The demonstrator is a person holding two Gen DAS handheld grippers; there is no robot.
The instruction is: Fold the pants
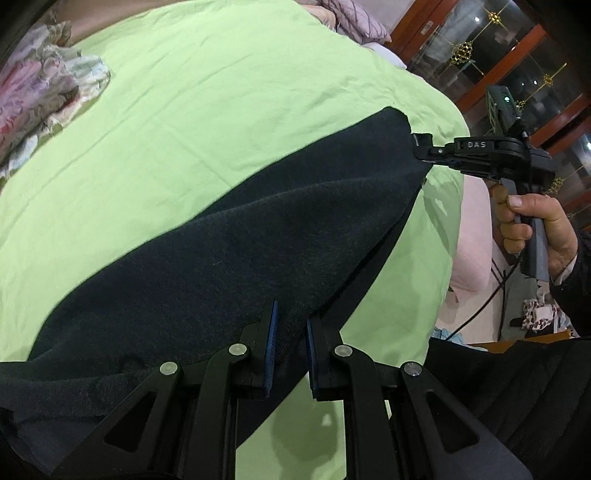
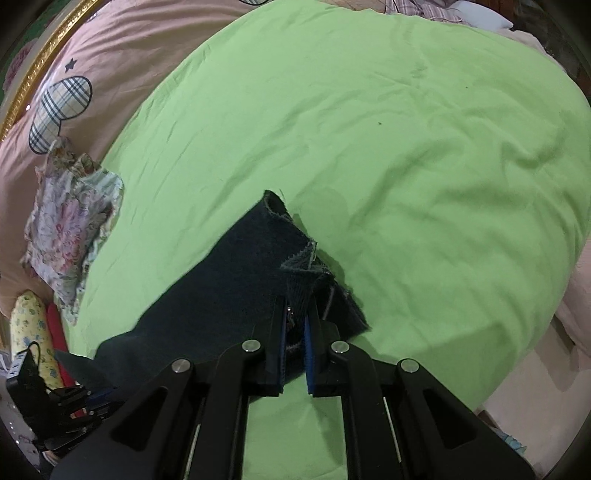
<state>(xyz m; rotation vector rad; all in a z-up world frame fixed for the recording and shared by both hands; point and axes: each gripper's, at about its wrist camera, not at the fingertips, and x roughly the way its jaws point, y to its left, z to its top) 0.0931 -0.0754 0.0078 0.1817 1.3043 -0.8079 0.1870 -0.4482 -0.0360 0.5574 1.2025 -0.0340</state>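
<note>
Two grippers, left gripper (image 1: 290, 345) and right gripper (image 2: 295, 341), each clamped one pair of dark pants (image 1: 229, 236) over one green sheet (image 1: 221, 92); floral cloth (image 1: 44, 99) lay upper left.

pants (image 1: 229, 236): 1 | tongs (image 1: 290, 350): 2 | green sheet (image 1: 221, 110): 1 | floral cloth (image 2: 70, 221): 1

Bed: a green sheet (image 2: 406, 129) spread over a pink cover (image 2: 122, 48) printed with plaid hearts.
Headboard: a gilded frame (image 2: 44, 66) along the pink cover's far edge.
Pillows: a mauve quilted pillow (image 1: 354, 22) at the sheet's far end.
Cabinet: a red-brown wooden cabinet (image 1: 517, 48) with glass doors and gold ornaments, beyond the bed.
Clutter: a floral cloth (image 2: 70, 225) crumpled at the sheet's edge.
Floor: pale, beside the bed (image 2: 517, 376).
</note>
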